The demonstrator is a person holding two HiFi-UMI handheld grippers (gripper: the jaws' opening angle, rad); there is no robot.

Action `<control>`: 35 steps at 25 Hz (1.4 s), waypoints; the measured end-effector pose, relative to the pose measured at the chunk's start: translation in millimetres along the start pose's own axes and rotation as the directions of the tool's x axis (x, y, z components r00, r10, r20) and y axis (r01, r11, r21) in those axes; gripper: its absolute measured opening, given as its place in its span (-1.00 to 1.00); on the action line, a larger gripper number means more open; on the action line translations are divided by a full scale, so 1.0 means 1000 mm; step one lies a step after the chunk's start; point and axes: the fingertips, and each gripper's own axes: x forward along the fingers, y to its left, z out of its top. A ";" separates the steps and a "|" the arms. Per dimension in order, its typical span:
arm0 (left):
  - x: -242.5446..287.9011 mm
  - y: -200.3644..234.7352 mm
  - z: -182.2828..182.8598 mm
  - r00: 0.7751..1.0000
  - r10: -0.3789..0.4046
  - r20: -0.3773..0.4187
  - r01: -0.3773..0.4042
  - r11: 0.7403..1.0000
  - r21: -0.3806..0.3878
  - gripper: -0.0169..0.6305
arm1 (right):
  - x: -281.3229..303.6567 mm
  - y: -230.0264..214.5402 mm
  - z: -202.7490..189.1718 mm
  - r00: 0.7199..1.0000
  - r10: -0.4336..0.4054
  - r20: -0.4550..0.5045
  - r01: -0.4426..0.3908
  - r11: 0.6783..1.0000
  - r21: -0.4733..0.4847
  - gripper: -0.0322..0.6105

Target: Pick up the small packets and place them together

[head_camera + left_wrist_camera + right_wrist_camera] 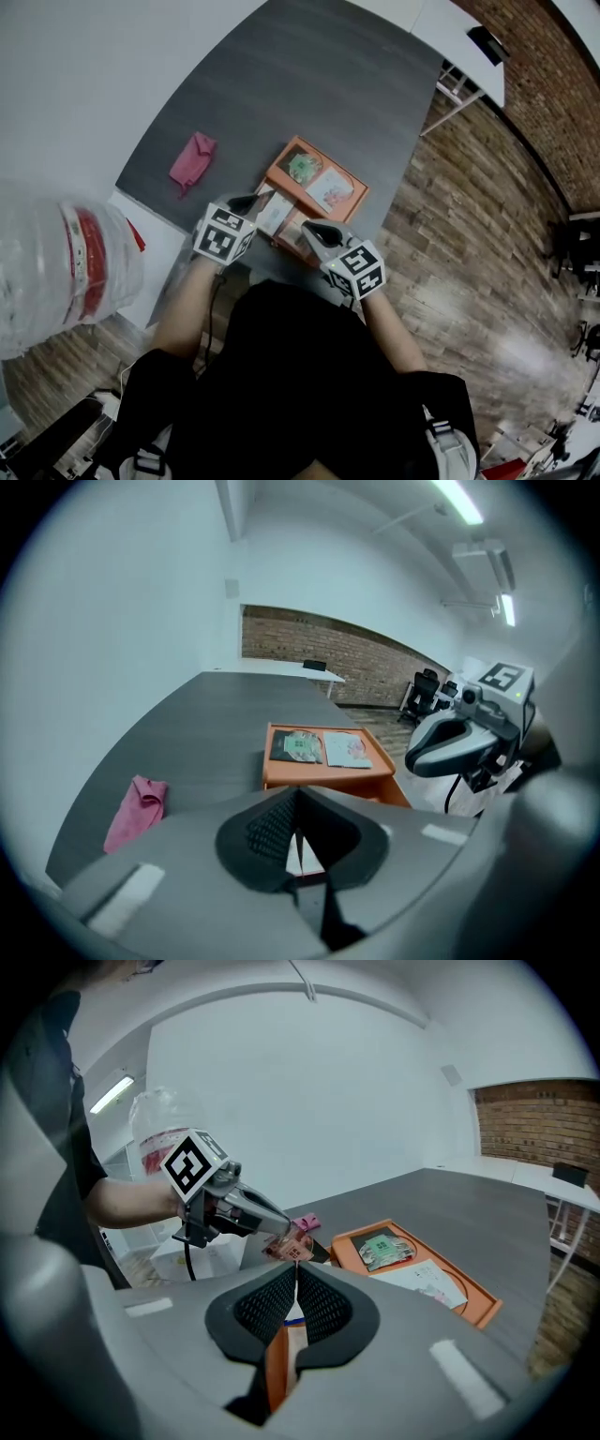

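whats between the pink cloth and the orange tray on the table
Nothing: only bare grey table runs from the pink cloth to the orange tray. It shows plainly in the head view and the left gripper view.

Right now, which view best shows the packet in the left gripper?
The right gripper view: the packet hangs from the left gripper, its pinkish face turned to the camera. The head view shows it small at that gripper's tip. The left gripper view shows only its thin edge between the shut jaws.
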 end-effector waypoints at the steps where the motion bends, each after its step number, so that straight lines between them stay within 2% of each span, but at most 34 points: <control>1: -0.003 -0.001 0.005 1.000 -0.005 0.016 0.005 1.000 0.003 -0.95 | -0.001 -0.001 0.001 1.000 -0.008 0.004 0.008 1.000 0.002 -0.88; 6: -0.016 -0.010 0.033 0.994 -0.043 0.099 0.040 0.999 0.029 -0.95 | -0.008 -0.008 0.003 0.999 -0.050 0.019 0.049 0.999 0.012 -0.88; 11: -0.012 -0.029 0.069 0.976 -0.118 0.181 0.119 0.993 0.005 -0.95 | -0.024 -0.017 0.000 0.994 -0.101 0.038 0.100 0.994 0.037 -0.87; 17: 0.020 -0.067 0.100 0.956 -0.229 0.182 0.221 0.973 0.059 -0.95 | -0.046 -0.031 -0.006 0.981 -0.184 0.066 0.178 0.980 0.087 -0.88; 19: 0.029 -0.079 0.108 0.947 -0.260 0.188 0.254 0.965 0.056 -0.95 | -0.054 -0.037 -0.009 0.974 -0.212 0.078 0.203 0.973 0.105 -0.88; 23: 0.050 -0.099 0.115 0.922 -0.339 0.187 0.348 0.937 -0.018 -0.95 | -0.067 -0.045 -0.017 0.964 -0.253 0.079 0.241 0.960 0.140 -0.88; 26: 0.069 -0.108 0.109 0.902 -0.409 0.137 0.422 0.902 -0.085 -0.95 | -0.072 -0.050 -0.022 0.959 -0.272 0.078 0.256 0.952 0.167 -0.88; 30: 0.093 -0.101 0.096 0.906 -0.411 0.098 0.422 0.888 -0.182 -0.95 | -0.074 -0.051 -0.031 0.957 -0.282 0.074 0.263 0.945 0.194 -0.88; 32: 0.102 -0.096 0.090 0.907 -0.411 0.088 0.419 0.872 -0.253 -0.95 | -0.076 -0.054 -0.033 0.954 -0.291 0.073 0.271 0.940 0.210 -0.88; 35: 0.112 -0.082 0.082 0.921 -0.383 0.066 0.383 0.865 -0.325 -0.95 | -0.078 -0.059 -0.035 0.951 -0.301 0.070 0.278 0.932 0.233 -0.88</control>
